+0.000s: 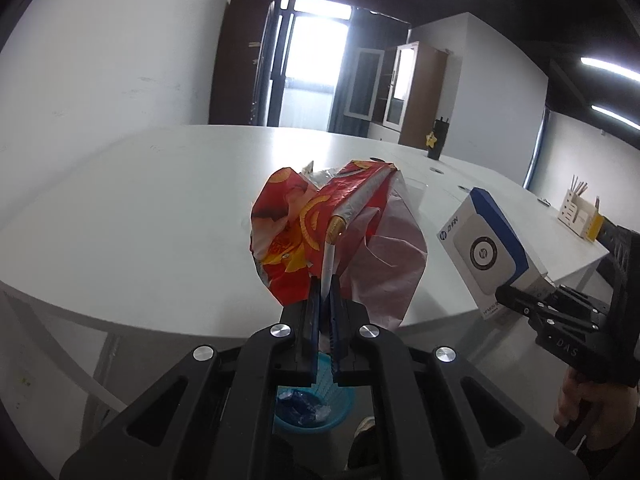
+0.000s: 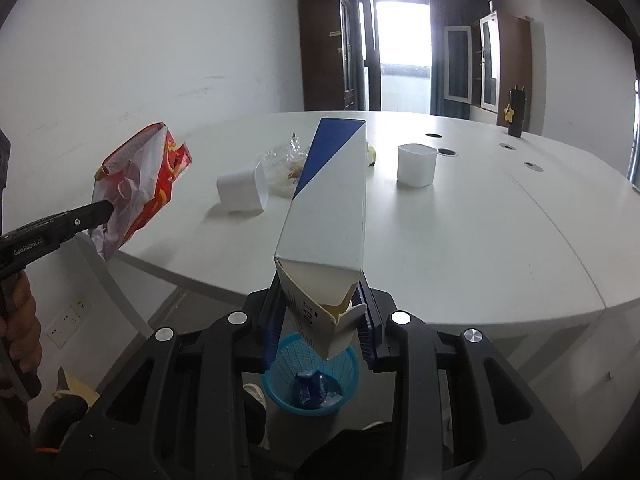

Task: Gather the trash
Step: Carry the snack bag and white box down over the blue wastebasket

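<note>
My left gripper [image 1: 325, 292] is shut on a crumpled red and orange snack bag [image 1: 316, 236], held in the air beyond the table's near edge; the bag also shows in the right wrist view [image 2: 140, 188]. My right gripper [image 2: 320, 312] is shut on a white and blue cardboard box [image 2: 332, 196], held upright with its open end down; the box shows in the left wrist view [image 1: 488, 248]. A blue mesh trash basket [image 2: 312, 380] with blue wrappers inside stands on the floor below both grippers, also seen in the left wrist view [image 1: 316, 408].
On the white table [image 2: 480, 220] lie a tipped white cup [image 2: 242, 190], an upright white cup [image 2: 416, 165], a clear plastic wrapper [image 2: 286, 164] and a yellow scrap [image 2: 372, 155]. A black bottle [image 2: 516, 112] stands far back. A pen holder [image 1: 580, 212] sits at right.
</note>
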The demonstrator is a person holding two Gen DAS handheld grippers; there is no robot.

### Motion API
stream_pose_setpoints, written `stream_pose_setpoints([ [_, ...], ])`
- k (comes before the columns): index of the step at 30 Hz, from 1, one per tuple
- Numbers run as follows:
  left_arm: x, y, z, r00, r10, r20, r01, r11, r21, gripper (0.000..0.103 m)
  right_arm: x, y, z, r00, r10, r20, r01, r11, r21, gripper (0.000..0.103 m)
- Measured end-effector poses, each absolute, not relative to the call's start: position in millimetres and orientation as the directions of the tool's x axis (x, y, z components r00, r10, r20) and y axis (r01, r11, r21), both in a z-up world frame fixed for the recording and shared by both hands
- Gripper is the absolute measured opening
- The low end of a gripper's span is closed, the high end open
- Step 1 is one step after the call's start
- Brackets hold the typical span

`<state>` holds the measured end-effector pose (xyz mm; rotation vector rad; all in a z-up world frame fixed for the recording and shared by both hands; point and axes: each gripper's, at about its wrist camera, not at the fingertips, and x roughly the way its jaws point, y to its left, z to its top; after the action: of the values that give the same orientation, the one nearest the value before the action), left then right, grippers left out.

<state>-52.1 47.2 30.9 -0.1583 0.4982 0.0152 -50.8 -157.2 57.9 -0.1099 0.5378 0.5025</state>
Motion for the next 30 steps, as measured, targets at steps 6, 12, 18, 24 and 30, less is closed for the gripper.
stream_pose_setpoints([
  [6, -71, 46, 33, 0.880, -0.036, -0.474, -0.028, 0.992, -0.126, 0.003, -81, -166, 53, 0.737, 0.424, -0.527, -0.497, 0.868, 0.005, 0.030],
  [12, -66, 40, 21, 0.850, -0.051, -0.524, 0.002, 0.996, -0.093, 0.003, -93, -174, 37, 0.712, 0.427, -0.558, -0.512, 0.859, 0.003, 0.030],
  [18, -72, 28, -7, 0.813, -0.066, -0.578, 0.038, 0.997, -0.060, 0.003, -115, -179, 19, 0.682, 0.426, -0.594, -0.533, 0.846, -0.006, 0.030],
  [24, -74, 20, -35, 0.773, -0.082, -0.629, 0.061, 0.997, -0.056, 0.003, -128, -175, 7, 0.645, 0.440, -0.624, -0.574, 0.819, -0.016, 0.030],
  [30, -73, 18, -68, 0.719, -0.073, -0.691, 0.053, 0.997, -0.051, 0.003, -131, -160, -10, 0.586, 0.475, -0.656, -0.618, 0.786, 0.017, 0.030],
])
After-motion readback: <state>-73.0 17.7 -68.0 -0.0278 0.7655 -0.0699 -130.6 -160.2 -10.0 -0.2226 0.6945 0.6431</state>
